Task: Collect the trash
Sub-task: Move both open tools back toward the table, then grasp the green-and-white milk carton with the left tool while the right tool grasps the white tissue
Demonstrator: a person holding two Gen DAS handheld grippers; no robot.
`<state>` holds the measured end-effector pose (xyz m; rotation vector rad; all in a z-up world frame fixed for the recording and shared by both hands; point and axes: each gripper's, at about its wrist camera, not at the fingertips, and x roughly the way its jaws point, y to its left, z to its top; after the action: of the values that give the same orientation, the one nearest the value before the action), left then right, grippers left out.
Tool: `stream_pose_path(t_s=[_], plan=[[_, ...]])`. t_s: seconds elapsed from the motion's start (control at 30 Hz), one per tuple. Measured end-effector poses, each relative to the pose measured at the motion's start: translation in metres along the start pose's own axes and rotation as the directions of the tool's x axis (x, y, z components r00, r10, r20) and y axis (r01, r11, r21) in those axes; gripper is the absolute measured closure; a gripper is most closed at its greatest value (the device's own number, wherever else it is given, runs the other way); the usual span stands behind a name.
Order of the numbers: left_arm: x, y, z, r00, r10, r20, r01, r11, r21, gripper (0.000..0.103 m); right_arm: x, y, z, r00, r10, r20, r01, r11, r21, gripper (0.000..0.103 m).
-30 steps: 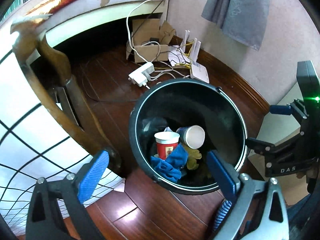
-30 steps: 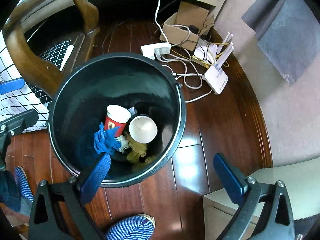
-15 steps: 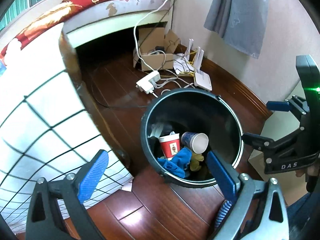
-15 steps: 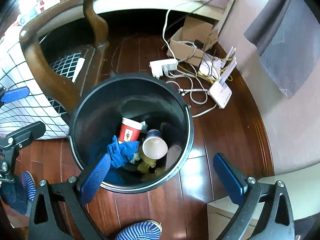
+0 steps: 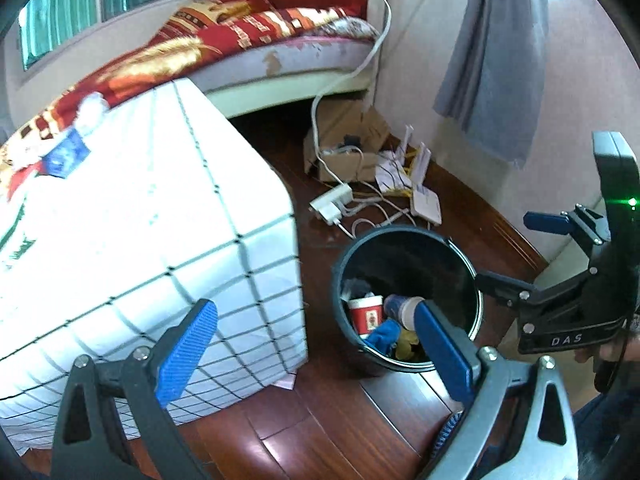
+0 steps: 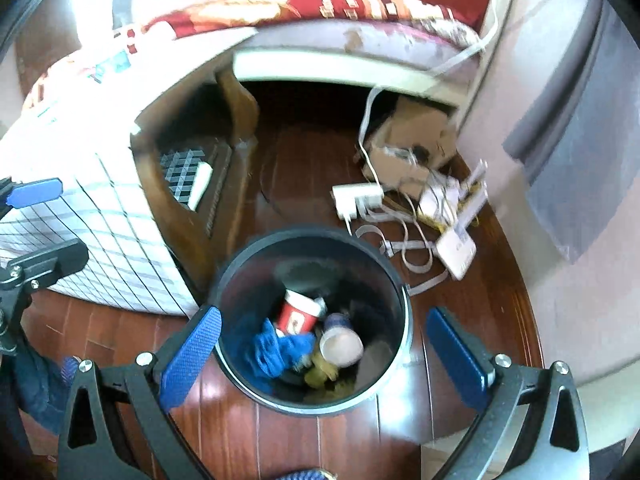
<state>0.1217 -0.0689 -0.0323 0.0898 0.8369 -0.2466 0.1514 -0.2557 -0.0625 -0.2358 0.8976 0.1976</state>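
Black bin [image 6: 312, 396] on the floor holds a red cup [image 6: 296, 314], blue rag [image 6: 280, 350] and another cup [image 6: 340, 346], all light and crushable, so grab rims gently; both tools [image 5: 316, 354] [image 6: 324, 354] gape wide, empty.

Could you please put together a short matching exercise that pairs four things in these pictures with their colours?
Things:
1. trash bin
2. upright paper cup
3. crumpled cloth in the bin
4. power strip on the floor

Colours:
A. white
B. blue
C. black
D. red with a white rim

Pairs: 1-C, 2-D, 3-B, 4-A
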Motion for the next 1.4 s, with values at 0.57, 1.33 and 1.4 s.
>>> stream_pose_path(t_s=[0.57, 1.33, 1.4], plan=[[-0.07, 0.149, -0.016, 0.963, 0.225, 0.149, -0.184, 0.951, -0.25, 0.009, -0.041, 0.112, 0.086, 0.958, 0.142, 0.248, -0.109, 0.984, -0.143, 0.0], [-0.012, 0.287, 0.022, 0.958, 0.28, 0.065, -0.218, 0.856, -0.468, 0.037, 0.029, 0.188, 0.176, 0.968, 0.184, 0.172, -0.166, 0.98, -0.113, 0.0], [-0.004, 0.292, 0.026, 0.963, 0.262, 0.059, -0.201, 0.85, -0.487, 0.037, 0.034, 0.188, 0.18, 0.969, 0.185, 0.165, -0.169, 0.98, -0.107, 0.0]])
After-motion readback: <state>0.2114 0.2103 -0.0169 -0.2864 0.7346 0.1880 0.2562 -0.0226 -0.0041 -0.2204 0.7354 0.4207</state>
